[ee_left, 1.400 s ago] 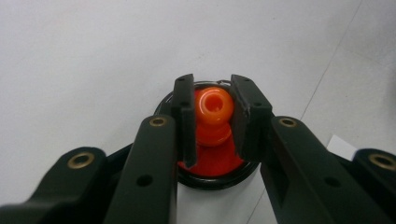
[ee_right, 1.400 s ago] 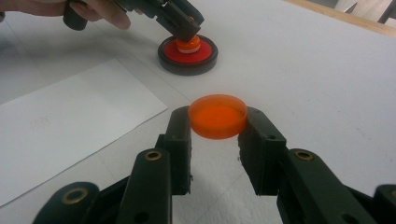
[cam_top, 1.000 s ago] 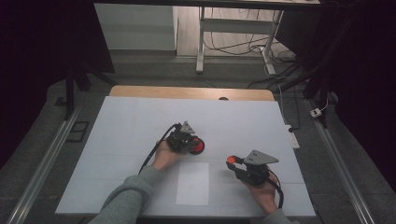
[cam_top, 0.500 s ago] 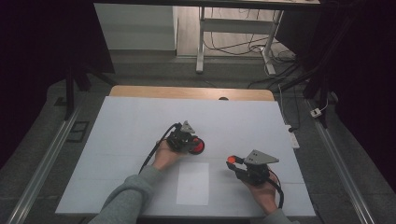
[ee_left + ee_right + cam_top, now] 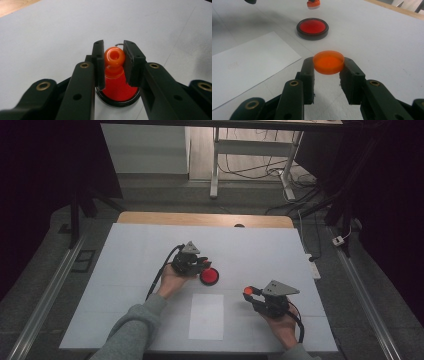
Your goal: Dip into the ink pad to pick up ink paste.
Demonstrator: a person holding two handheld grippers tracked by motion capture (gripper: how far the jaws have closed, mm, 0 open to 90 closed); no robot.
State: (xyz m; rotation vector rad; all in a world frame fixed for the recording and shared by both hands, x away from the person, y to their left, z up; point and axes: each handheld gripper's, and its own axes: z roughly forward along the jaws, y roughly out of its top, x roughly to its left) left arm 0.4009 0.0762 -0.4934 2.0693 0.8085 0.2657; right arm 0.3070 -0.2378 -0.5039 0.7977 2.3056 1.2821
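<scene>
My left gripper (image 5: 205, 265) (image 5: 113, 53) is shut on the round knob of an orange stamp (image 5: 114, 57) and holds it upright just above a red ink pad in a black ring (image 5: 209, 276) (image 5: 117, 93) on the white table. The stamp's lower end (image 5: 313, 3) hangs at the top of the right gripper view, beyond the pad (image 5: 312, 27). My right gripper (image 5: 248, 292) (image 5: 328, 66) is shut on a flat orange lid (image 5: 247, 290) (image 5: 328, 62), held a little above the table to the right of the pad.
A white sheet of paper (image 5: 206, 316) (image 5: 249, 62) lies flat between the two hands near the front edge. The white table top (image 5: 125, 270) has a wooden strip (image 5: 200, 219) along its back. Metal rails run along both sides; desk legs and cables lie beyond.
My left gripper has shifted slightly back and left with the stamp, so more of the red pad shows. The right gripper and the lid have kept still.
</scene>
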